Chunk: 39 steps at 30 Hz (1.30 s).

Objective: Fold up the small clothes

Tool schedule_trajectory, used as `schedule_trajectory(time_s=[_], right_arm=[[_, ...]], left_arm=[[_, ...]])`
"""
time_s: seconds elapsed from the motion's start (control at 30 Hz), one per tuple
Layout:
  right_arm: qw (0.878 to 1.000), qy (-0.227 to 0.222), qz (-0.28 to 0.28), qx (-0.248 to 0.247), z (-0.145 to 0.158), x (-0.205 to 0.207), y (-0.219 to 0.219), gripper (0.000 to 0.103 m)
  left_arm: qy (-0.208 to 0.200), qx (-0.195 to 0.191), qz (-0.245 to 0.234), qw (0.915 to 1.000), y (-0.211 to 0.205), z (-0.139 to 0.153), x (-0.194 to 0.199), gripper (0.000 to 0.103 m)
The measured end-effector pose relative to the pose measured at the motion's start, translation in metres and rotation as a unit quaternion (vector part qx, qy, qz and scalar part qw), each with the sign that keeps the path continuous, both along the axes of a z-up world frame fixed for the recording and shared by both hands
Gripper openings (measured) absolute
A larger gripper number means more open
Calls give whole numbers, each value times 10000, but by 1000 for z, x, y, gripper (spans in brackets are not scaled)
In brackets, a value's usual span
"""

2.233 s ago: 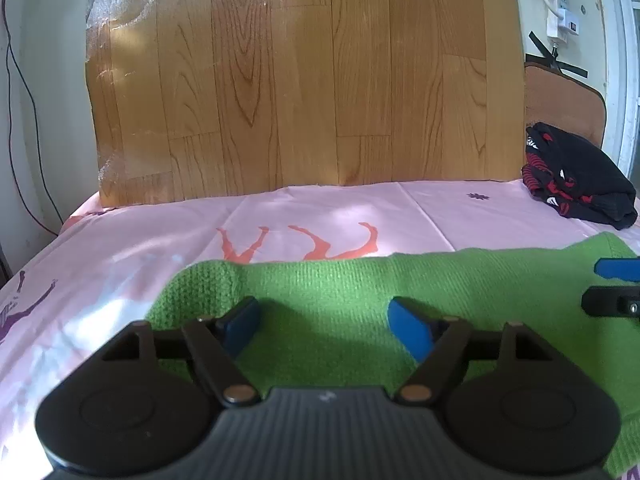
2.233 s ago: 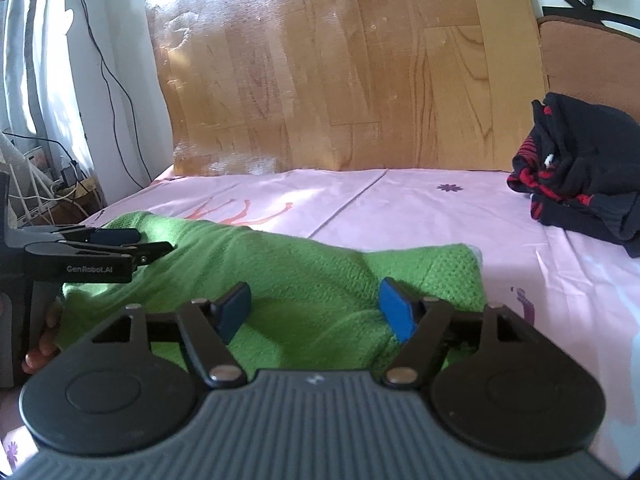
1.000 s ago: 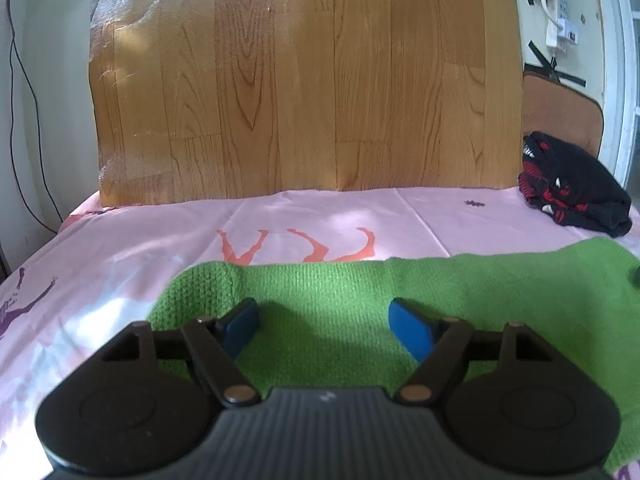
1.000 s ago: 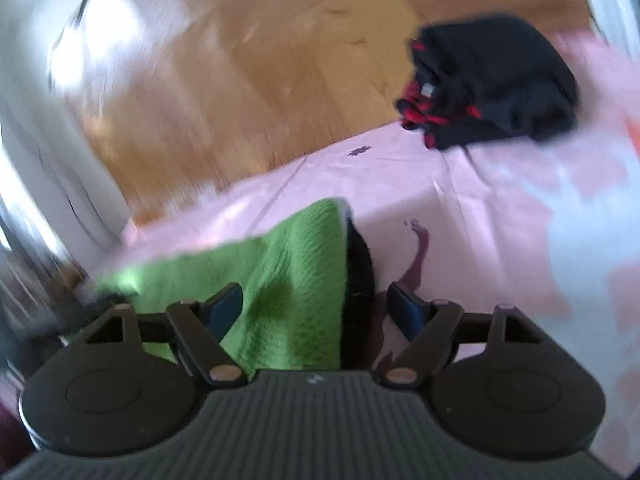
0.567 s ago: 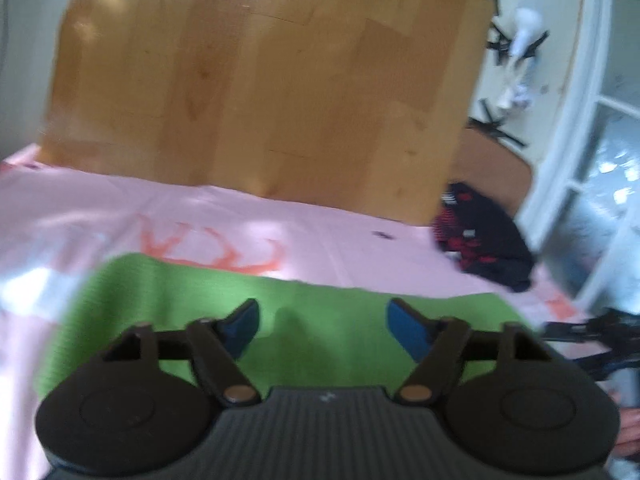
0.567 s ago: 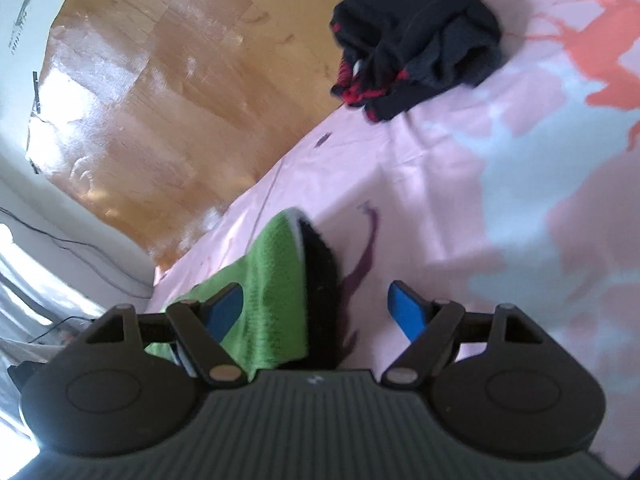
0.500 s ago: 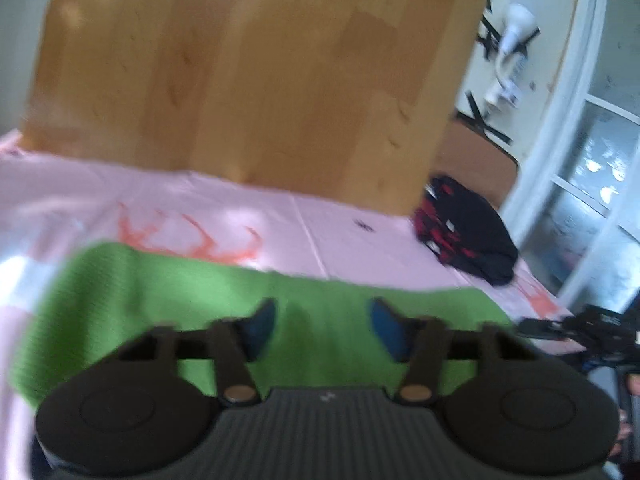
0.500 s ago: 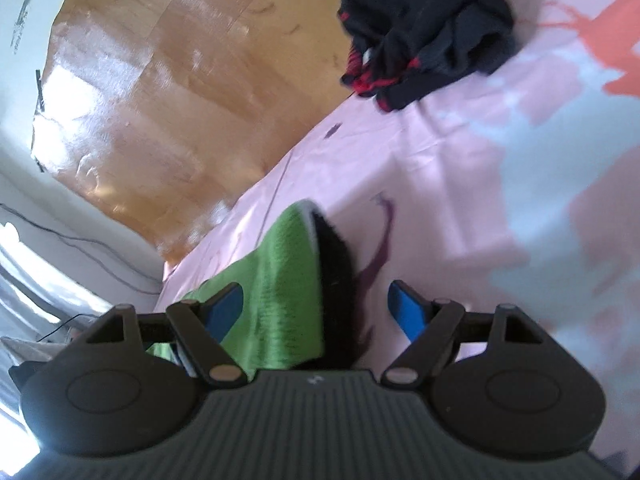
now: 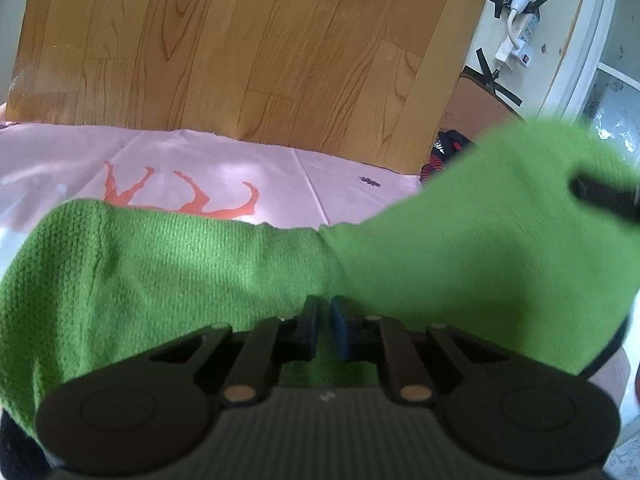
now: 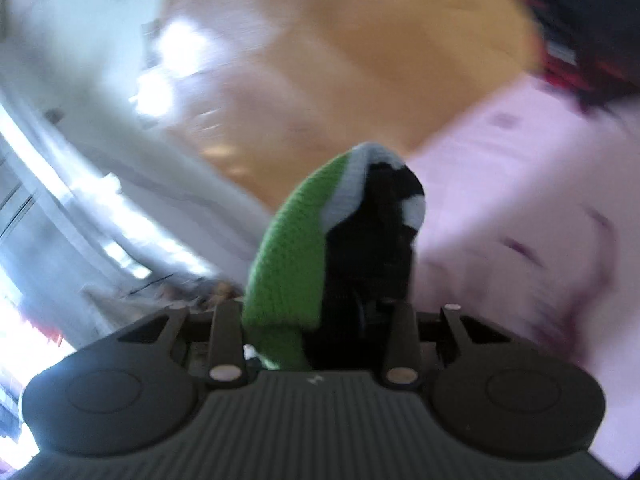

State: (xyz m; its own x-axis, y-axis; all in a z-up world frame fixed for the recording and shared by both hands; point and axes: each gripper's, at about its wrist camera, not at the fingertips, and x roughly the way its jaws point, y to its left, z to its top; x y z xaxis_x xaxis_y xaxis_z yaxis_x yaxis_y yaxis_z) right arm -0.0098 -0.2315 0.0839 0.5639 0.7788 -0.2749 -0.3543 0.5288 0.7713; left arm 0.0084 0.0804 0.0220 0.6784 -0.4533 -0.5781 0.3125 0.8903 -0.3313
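A green knit garment lies across the pink sheet. My left gripper is shut on its near edge. The garment's right end is lifted off the sheet, and the right gripper's dark tip shows there in the left wrist view. In the blurred right wrist view my right gripper is shut on the garment's end, which stands up between the fingers, green outside with a pale band and a black inner side.
A wood-grain board stands behind the bed. A black and red pile of clothes lies at the back right, also in the right wrist view. A power strip and lamp hang on the right wall.
Both grippers have shut on the green garment. The right gripper has lifted its end up and swung it to the left. The left gripper has moved toward the garment's middle.
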Motion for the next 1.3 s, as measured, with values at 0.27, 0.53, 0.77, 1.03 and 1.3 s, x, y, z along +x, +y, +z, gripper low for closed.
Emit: schedule_trajectory(time_s=[0.27, 0.53, 0.77, 1.03, 1.3], right_arm=[[9901, -63, 1244, -654, 26, 49, 143, 46], [9679, 642, 2296, -802, -28, 87, 245, 57], [9737, 225, 2260, -193, 3, 70, 202, 61], [9942, -537, 689, -629, 7, 32, 116, 69], [9950, 296, 231, -923, -51, 34, 95, 74]], left_arm=[[-449, -823, 1330, 9867, 121, 34, -47, 20], [-572, -1056, 2391, 9635, 194, 41, -80, 33], [-478, -841, 1873, 9775, 154, 36, -42, 86], [-395, 88, 1900, 9809, 111, 35, -14, 99], [-168, 1137, 2235, 9679, 83, 18, -11, 103]])
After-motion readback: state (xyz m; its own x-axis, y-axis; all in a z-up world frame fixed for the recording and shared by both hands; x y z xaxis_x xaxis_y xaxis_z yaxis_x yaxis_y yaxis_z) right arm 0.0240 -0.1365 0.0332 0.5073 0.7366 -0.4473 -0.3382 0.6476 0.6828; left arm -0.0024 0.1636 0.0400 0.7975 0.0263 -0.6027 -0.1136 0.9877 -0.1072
